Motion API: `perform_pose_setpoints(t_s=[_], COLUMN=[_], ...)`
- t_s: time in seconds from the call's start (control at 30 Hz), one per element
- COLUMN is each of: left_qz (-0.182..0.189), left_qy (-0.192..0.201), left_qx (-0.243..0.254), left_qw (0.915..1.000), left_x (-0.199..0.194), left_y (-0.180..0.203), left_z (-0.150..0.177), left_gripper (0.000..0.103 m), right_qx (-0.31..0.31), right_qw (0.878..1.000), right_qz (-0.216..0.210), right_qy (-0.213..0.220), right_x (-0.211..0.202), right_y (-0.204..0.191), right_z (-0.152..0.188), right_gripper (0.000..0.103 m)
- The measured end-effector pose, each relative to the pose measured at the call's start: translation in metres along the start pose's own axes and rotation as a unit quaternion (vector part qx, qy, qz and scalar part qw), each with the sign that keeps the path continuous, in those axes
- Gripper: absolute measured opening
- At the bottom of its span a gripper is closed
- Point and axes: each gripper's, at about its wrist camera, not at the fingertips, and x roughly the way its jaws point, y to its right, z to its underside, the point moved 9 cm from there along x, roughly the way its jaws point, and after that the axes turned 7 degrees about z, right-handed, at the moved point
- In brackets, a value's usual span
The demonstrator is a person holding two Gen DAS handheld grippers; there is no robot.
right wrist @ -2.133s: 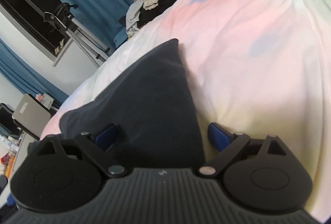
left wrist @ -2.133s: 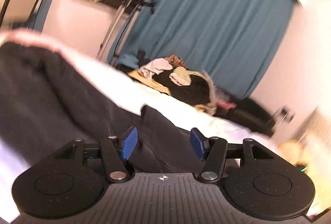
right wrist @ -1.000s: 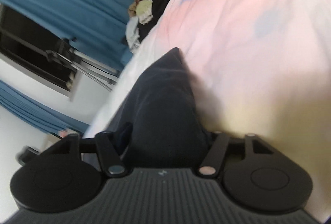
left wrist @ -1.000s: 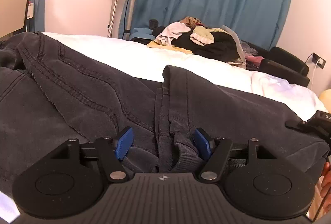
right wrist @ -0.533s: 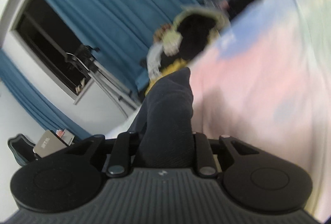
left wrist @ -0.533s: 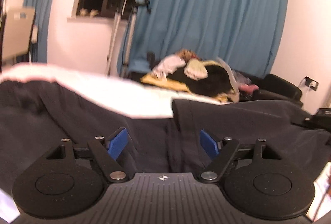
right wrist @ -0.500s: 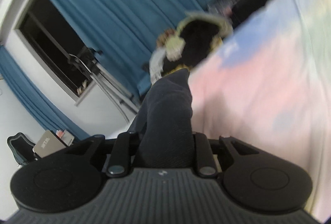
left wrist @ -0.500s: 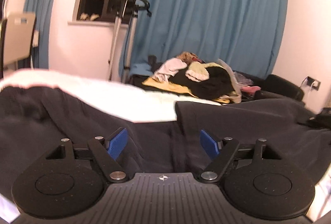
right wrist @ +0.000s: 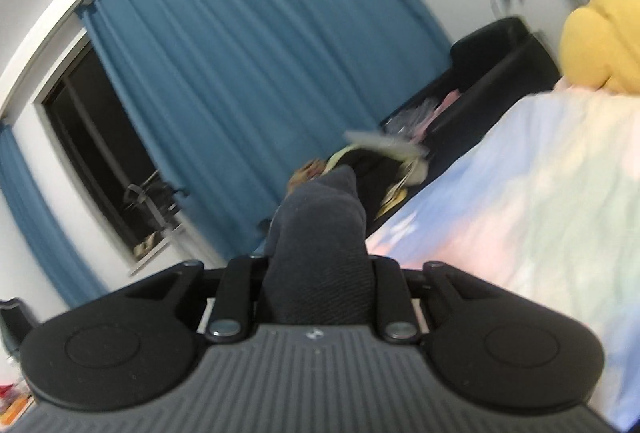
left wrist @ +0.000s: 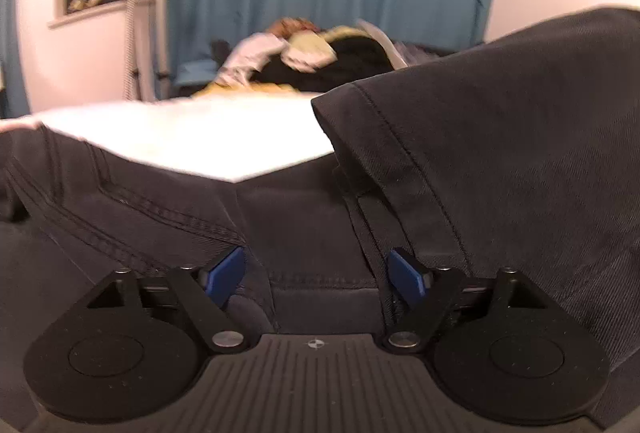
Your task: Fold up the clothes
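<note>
Dark grey trousers (left wrist: pixel 500 153) lie across the bed and fill most of the left wrist view, with one hemmed end raised at the right. My left gripper (left wrist: pixel 318 275) is open, its blue fingertips (left wrist: pixel 224 273) spread over the trouser fabric, holding nothing. My right gripper (right wrist: pixel 316 285) is shut on a bunched end of the same dark trousers (right wrist: pixel 320 233), which sticks up between its jaws, lifted above the bed.
The bed has a white and pastel sheet (right wrist: pixel 540 193). A pile of mixed clothes (left wrist: pixel 312 53) lies at its far end before blue curtains (right wrist: pixel 260 73). A yellow cushion (right wrist: pixel 600 49) sits at the right. A metal stand (left wrist: pixel 136 13) is by the window.
My right gripper closed on the trouser end and lifted it up off the bed. The trouser leg rose at the right of the left wrist view. My left gripper stayed open.
</note>
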Motion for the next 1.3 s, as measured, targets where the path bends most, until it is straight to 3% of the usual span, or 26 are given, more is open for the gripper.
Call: perform_pose_setpoints(t_s=[0.07, 0.2, 0.33, 0.4, 0.47, 0.53, 0.63, 0.9, 1.03, 1.17, 1.3], left_qz=[-0.016, 0.009, -0.007, -0.011, -0.021, -0.029, -0.012, -0.028, -0.036, -0.047, -0.059], left_qy=[-0.002, -0.01, 0.018, 0.0, -0.048, -0.047, -0.057, -0.003, 0.024, 0.063, 0.114], left_qx=[0.01, 0.01, 0.025, 0.011, 0.025, 0.053, 0.043, -0.024, -0.057, -0.099, -0.149], left_qw=[0.9998, 0.9998, 0.9995, 0.9999, 0.9983, 0.9971, 0.9974, 0.9993, 0.9974, 0.992, 0.9804], left_x=[0.009, 0.0, -0.024, -0.015, 0.006, 0.011, 0.0, -0.076, -0.115, -0.149, -0.178], left_y=[0.0, -0.008, -0.025, -0.033, -0.033, -0.03, -0.032, -0.1, -0.134, -0.17, -0.208], left_z=[0.006, 0.004, -0.01, -0.006, 0.01, 0.014, 0.006, -0.01, -0.018, -0.026, -0.034], left_gripper=[0.087, 0.088, 0.09, 0.09, 0.092, 0.093, 0.093, 0.093, 0.093, 0.093, 0.093], right_qx=[0.004, 0.008, 0.009, 0.001, -0.006, -0.011, -0.019, -0.059, -0.046, -0.083, -0.124], right_qw=[1.0, 0.999, 0.999, 0.999, 0.999, 0.999, 0.999, 0.998, 0.998, 0.996, 0.992], right_qz=[0.015, 0.033, 0.034, 0.035, 0.038, 0.038, 0.046, 0.036, 0.045, 0.036, 0.025], right_qy=[-0.006, -0.008, -0.002, 0.003, 0.006, 0.006, 0.006, 0.012, -0.005, 0.005, 0.024], right_x=[0.01, 0.026, 0.023, 0.016, 0.011, 0.009, 0.007, -0.003, -0.003, -0.01, -0.018], right_y=[0.012, 0.026, 0.026, 0.023, 0.02, 0.018, 0.019, -0.012, -0.026, -0.071, -0.136], right_z=[0.004, 0.014, 0.016, 0.018, 0.02, 0.023, 0.027, 0.037, 0.041, 0.049, 0.076], right_gripper=[0.023, 0.023, 0.023, 0.024, 0.024, 0.025, 0.025, 0.028, 0.029, 0.028, 0.028])
